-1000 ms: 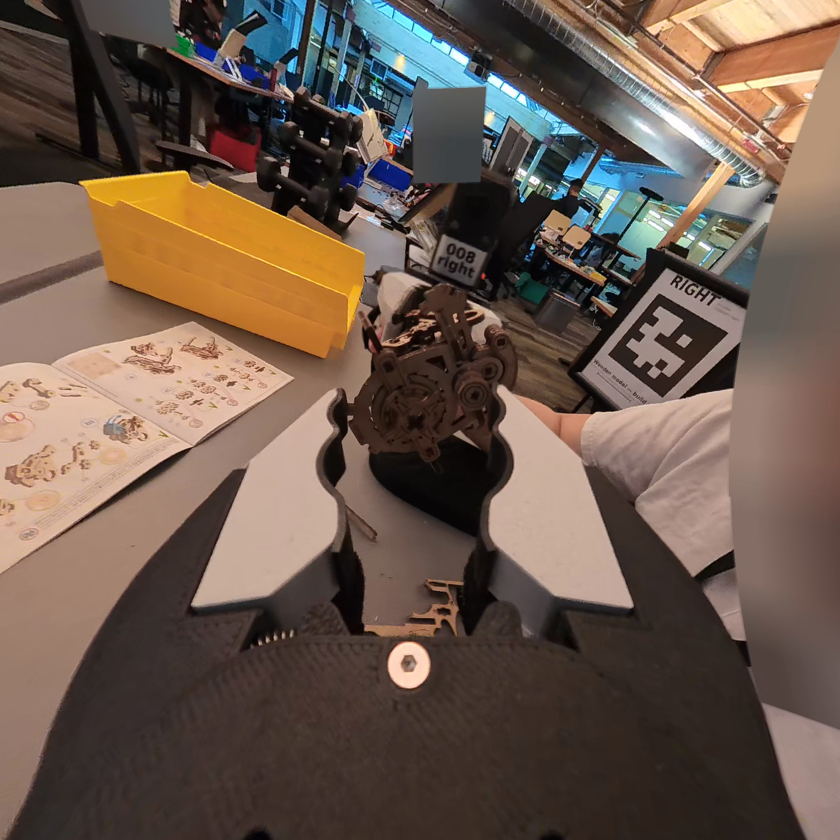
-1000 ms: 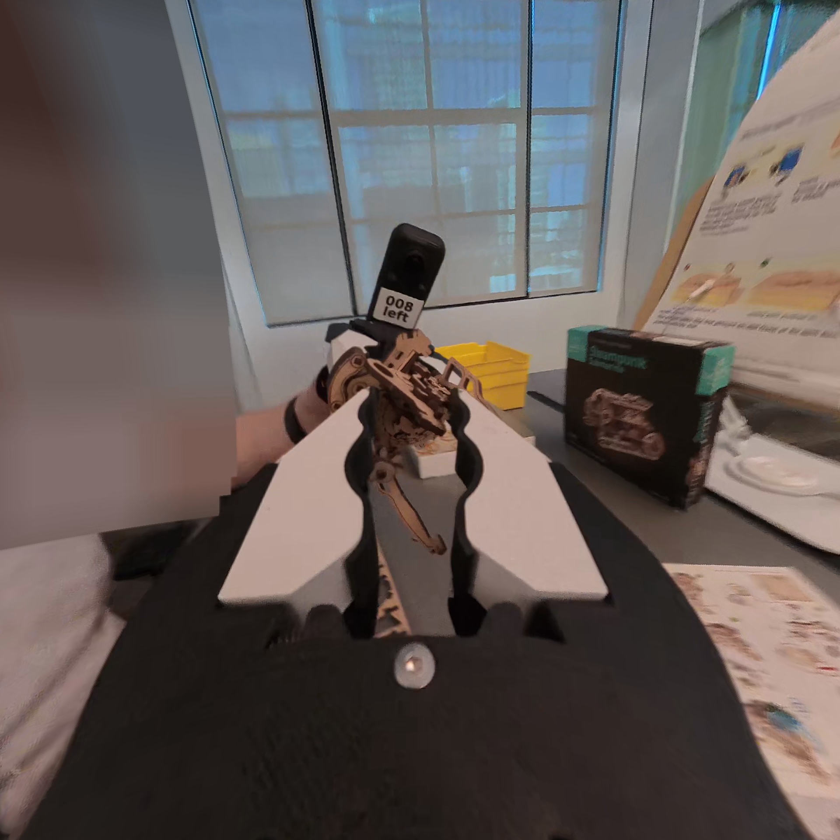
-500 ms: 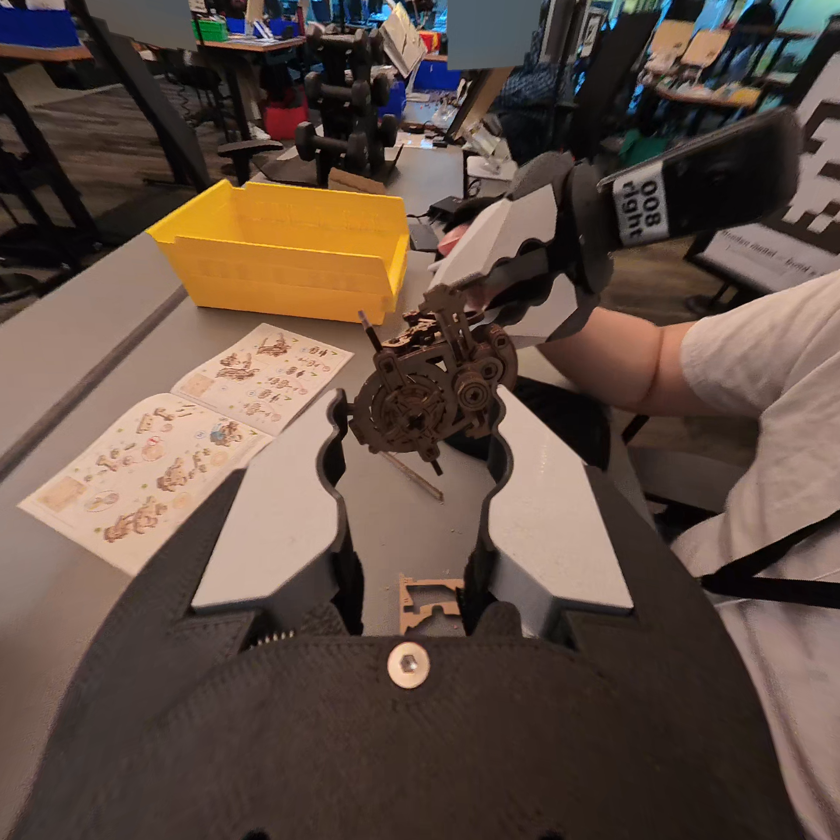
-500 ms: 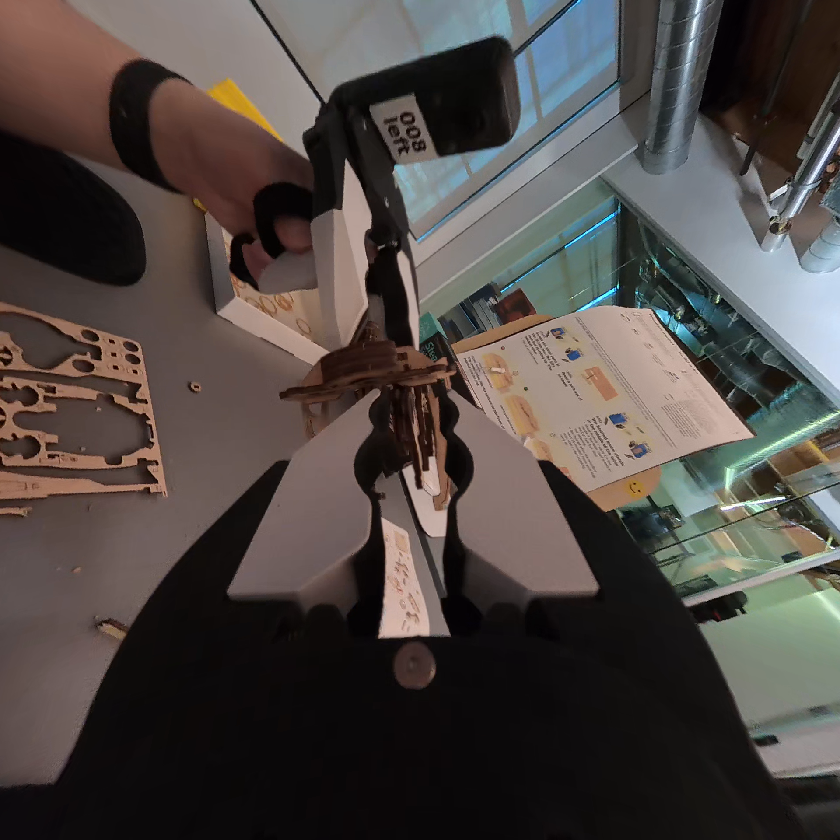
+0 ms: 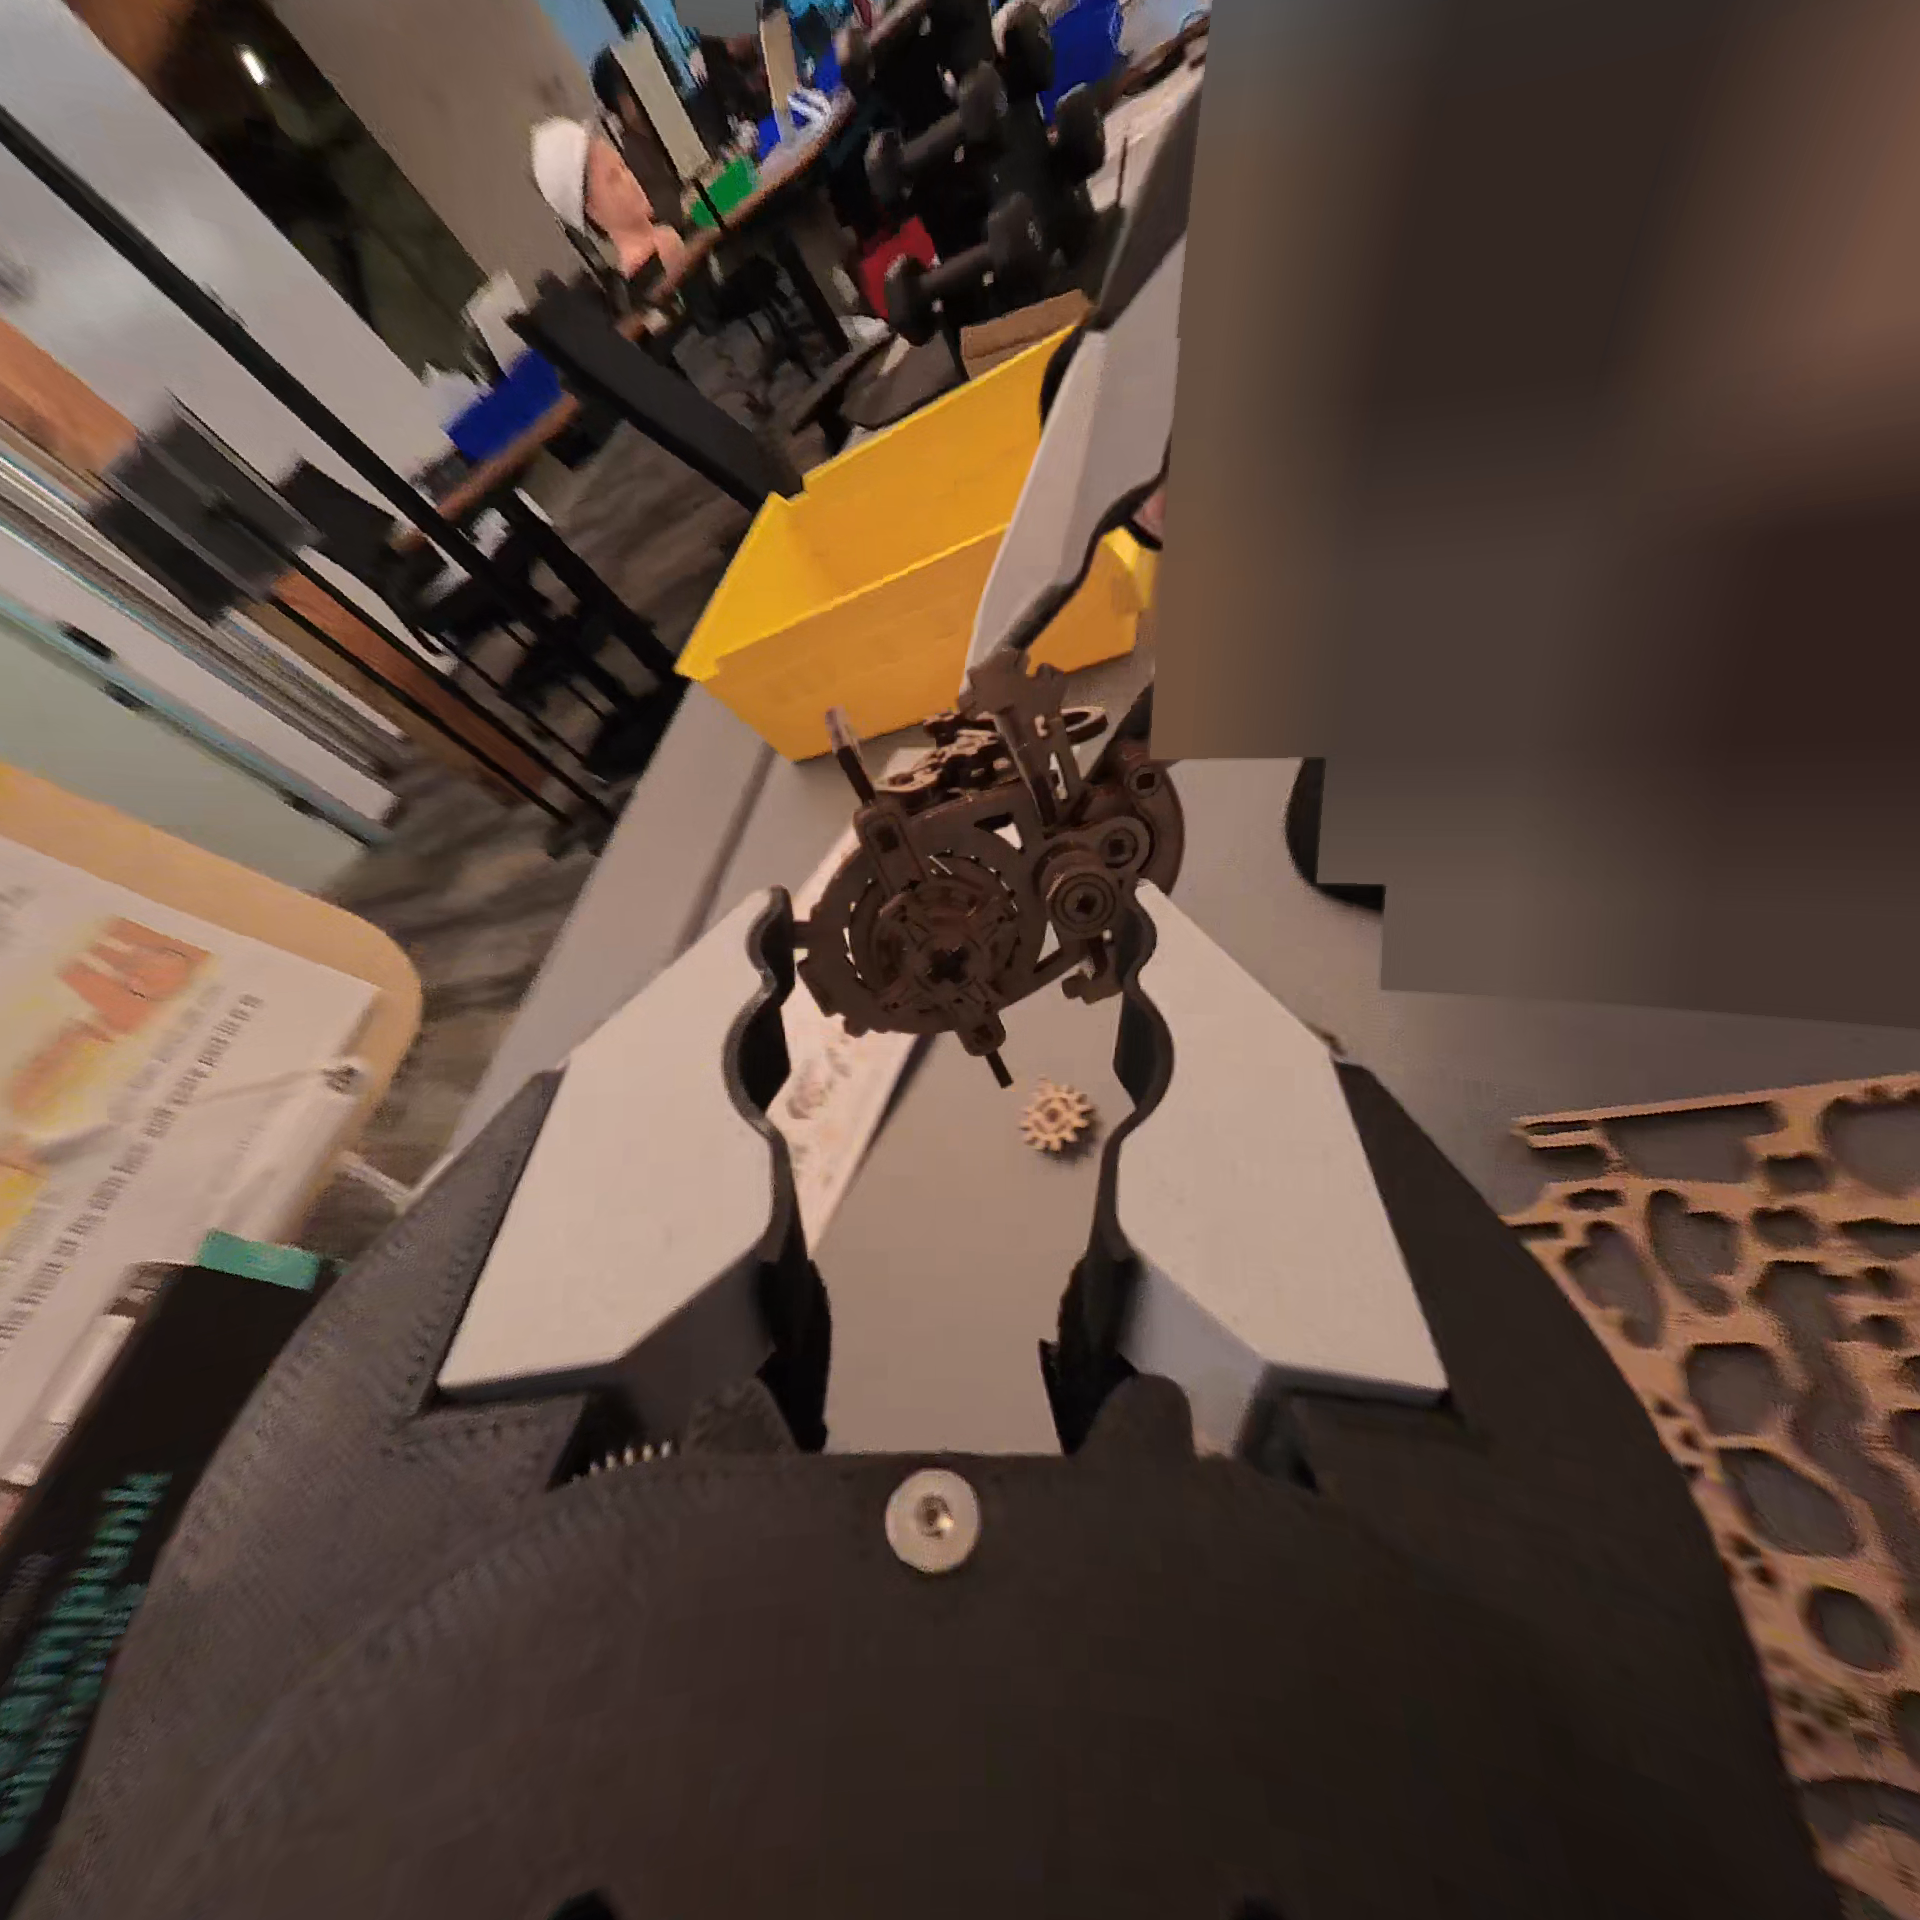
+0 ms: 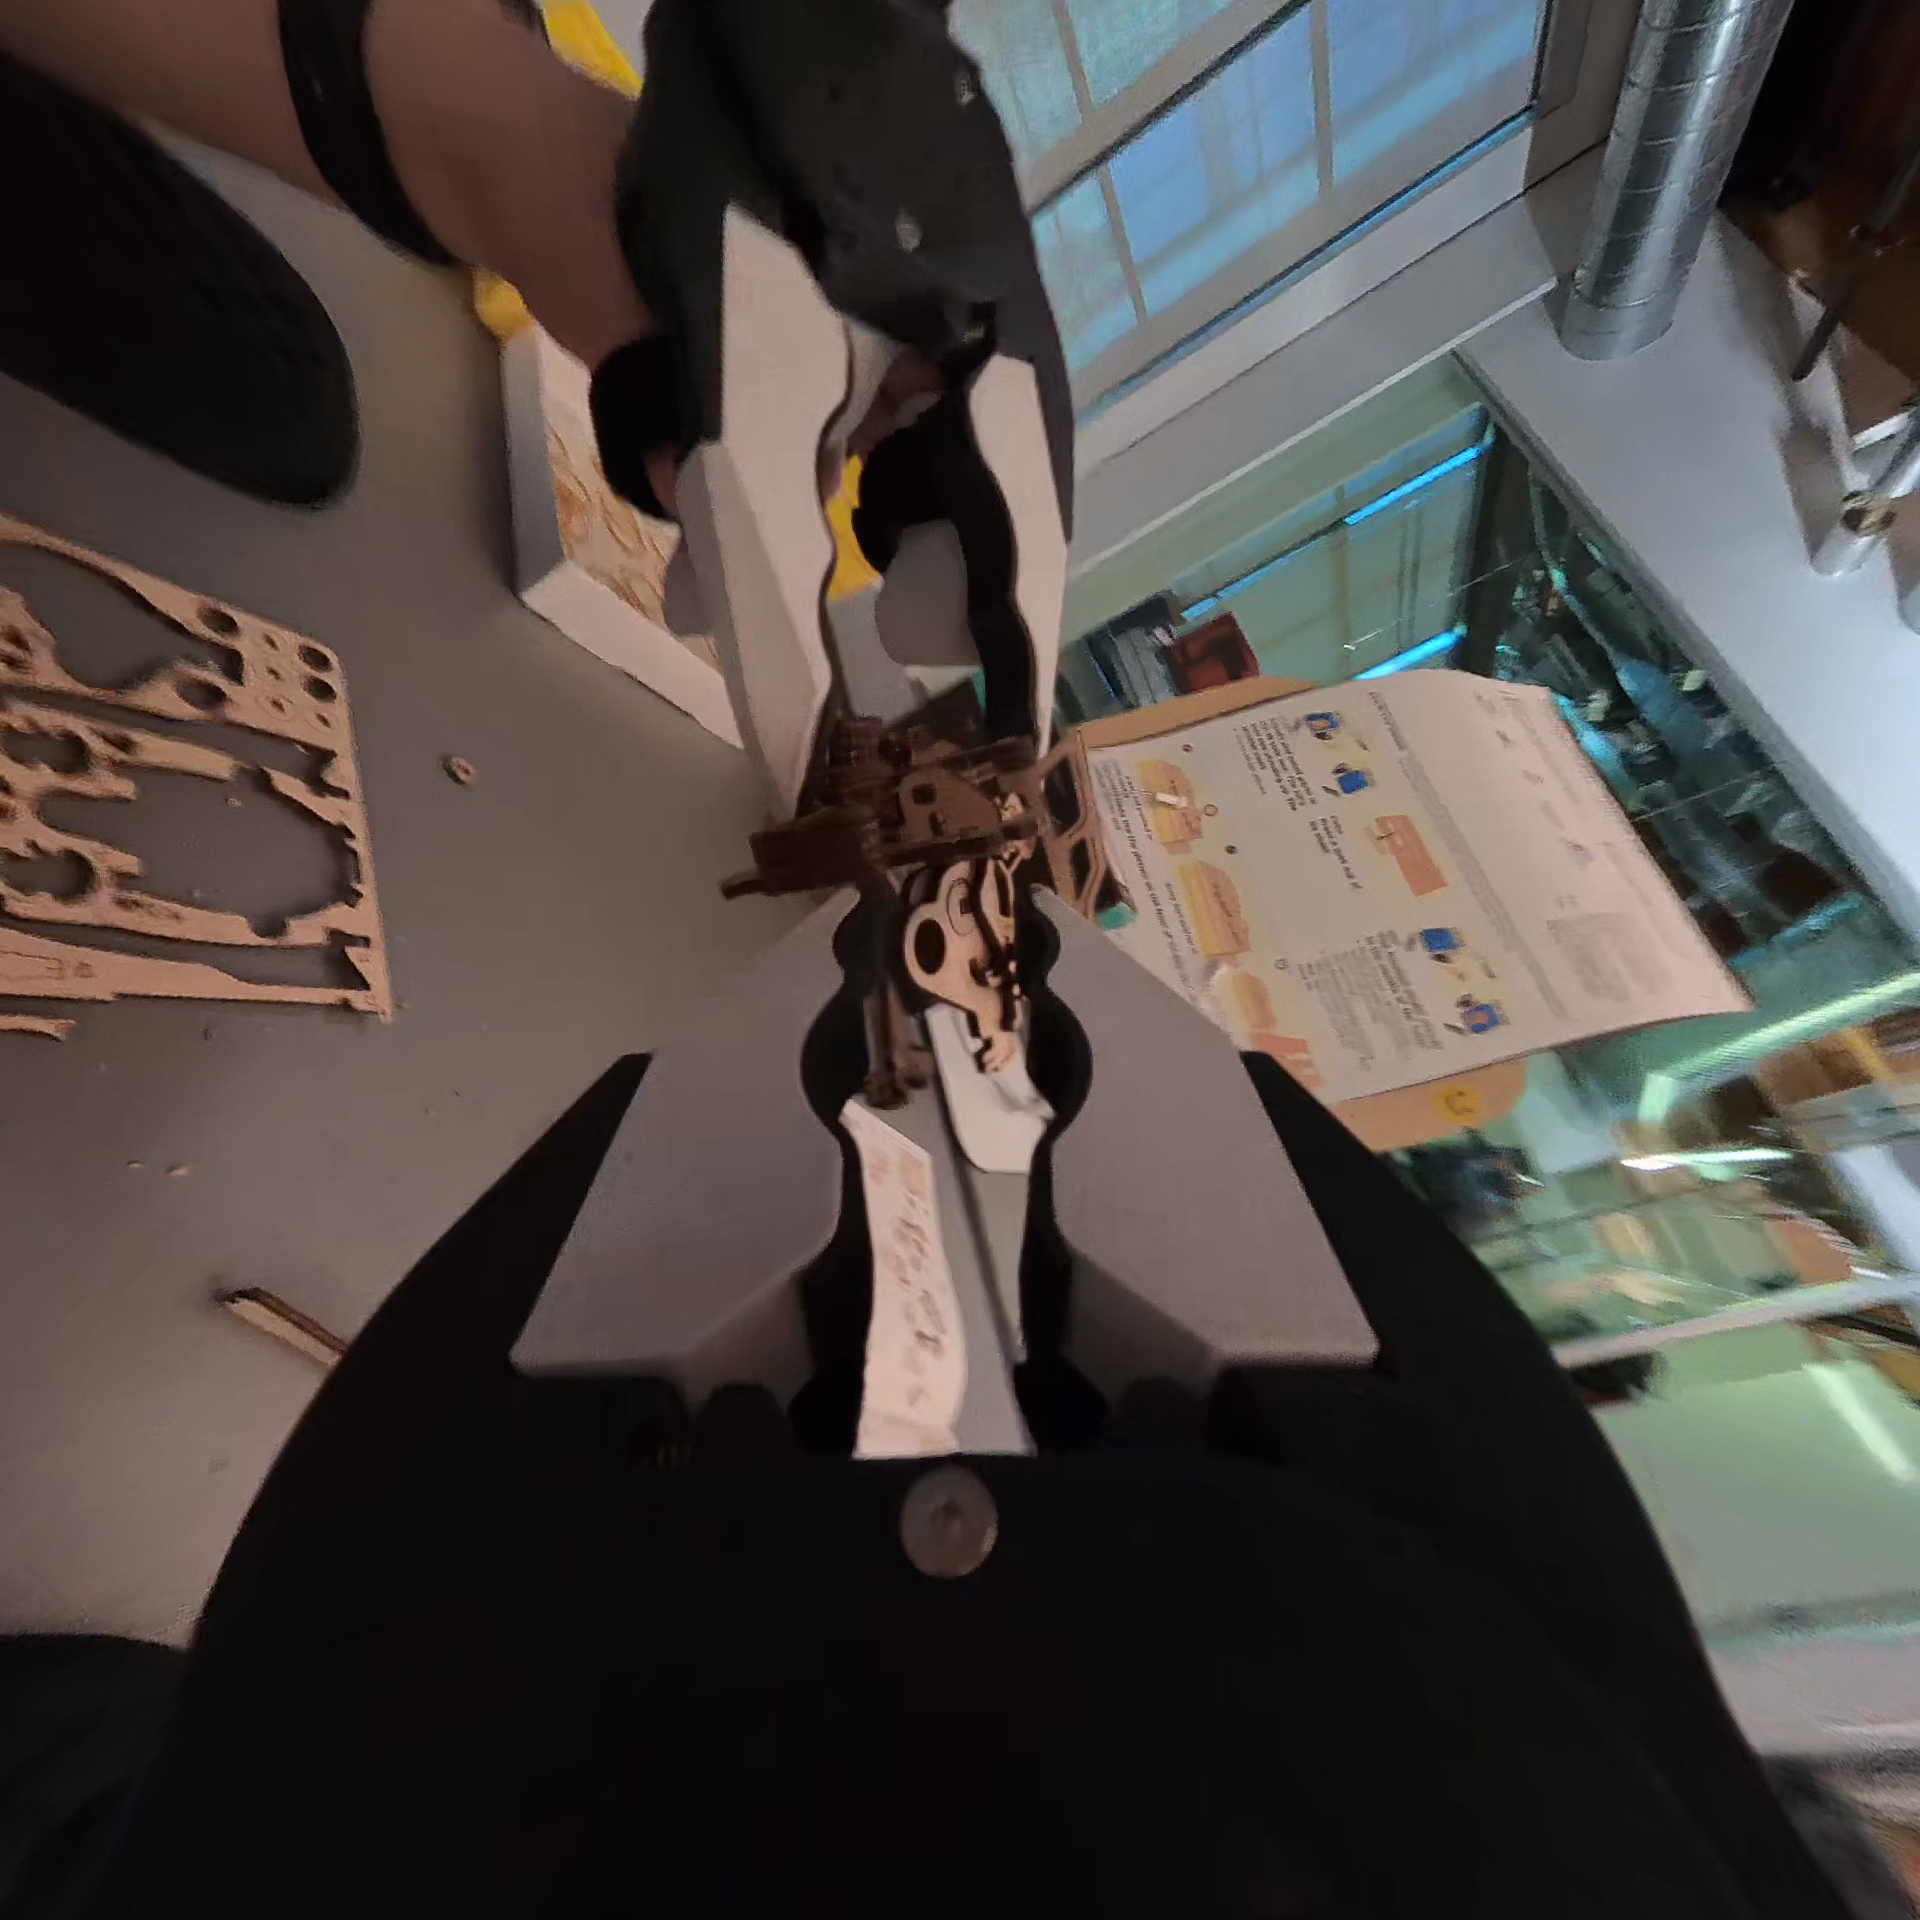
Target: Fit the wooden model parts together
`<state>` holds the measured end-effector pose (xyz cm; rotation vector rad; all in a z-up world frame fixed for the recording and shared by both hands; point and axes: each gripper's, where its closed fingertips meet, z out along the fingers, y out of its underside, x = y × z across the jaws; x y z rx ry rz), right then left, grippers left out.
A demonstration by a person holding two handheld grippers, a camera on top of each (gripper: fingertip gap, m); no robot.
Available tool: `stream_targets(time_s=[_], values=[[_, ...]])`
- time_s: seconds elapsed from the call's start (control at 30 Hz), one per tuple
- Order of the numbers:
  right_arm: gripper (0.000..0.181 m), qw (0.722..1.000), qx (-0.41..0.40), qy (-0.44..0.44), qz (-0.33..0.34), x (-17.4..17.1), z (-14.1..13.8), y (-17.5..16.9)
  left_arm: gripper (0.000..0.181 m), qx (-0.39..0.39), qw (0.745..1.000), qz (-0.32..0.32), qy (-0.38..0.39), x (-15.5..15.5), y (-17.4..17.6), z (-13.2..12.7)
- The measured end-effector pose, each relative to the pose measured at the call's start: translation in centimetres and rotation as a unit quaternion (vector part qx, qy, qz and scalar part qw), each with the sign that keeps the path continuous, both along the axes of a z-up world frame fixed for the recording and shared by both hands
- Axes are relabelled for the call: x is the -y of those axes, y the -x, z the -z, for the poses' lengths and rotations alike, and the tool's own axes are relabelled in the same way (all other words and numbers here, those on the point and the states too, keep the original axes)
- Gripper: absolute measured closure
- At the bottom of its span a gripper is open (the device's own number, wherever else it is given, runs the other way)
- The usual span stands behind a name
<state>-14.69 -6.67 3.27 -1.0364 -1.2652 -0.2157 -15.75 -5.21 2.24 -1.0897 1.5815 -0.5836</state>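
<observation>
Dark wooden gear model, frame centre, sits clamped by both the left gripper and the right gripper above the grey surface.

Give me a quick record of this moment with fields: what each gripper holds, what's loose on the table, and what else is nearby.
left gripper: shut on the wooden model, held above the table
right gripper: shut on a pale wooden part, set against the model
loose on table: small gear under the model; cut-out sheet
nearby: yellow bin; instruction board
fit: where the part meets the model is too cluttered to judge
</observation>
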Motion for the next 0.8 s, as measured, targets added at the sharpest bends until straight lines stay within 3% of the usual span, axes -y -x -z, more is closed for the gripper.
stream_targets(time_s=[0.2,0.3,0.5,0.8], values=[[0.142,0.972,-0.132,0.159,-0.108,1.0,-0.7,-0.3,0.121,0.022,0.996,0.026,-0.079,0.5,0.3,-0.4],[0.143,0.958,-0.129,0.207,-0.152,2.2,-0.1,0.4,0.121,0.004,0.994,0.024,-0.111,0.5,0.3,0.1],[0.143,0.971,-0.13,0.163,-0.118,1.1,-0.1,1.0,0.121,-0.017,0.988,0.021,-0.154,0.8,0.0,1.0],[0.146,0.978,-0.087,0.173,-0.081,0.3,1.7,1.3,0.121,-0.038,0.982,0.013,-0.184,0.7,-0.2,1.6]])
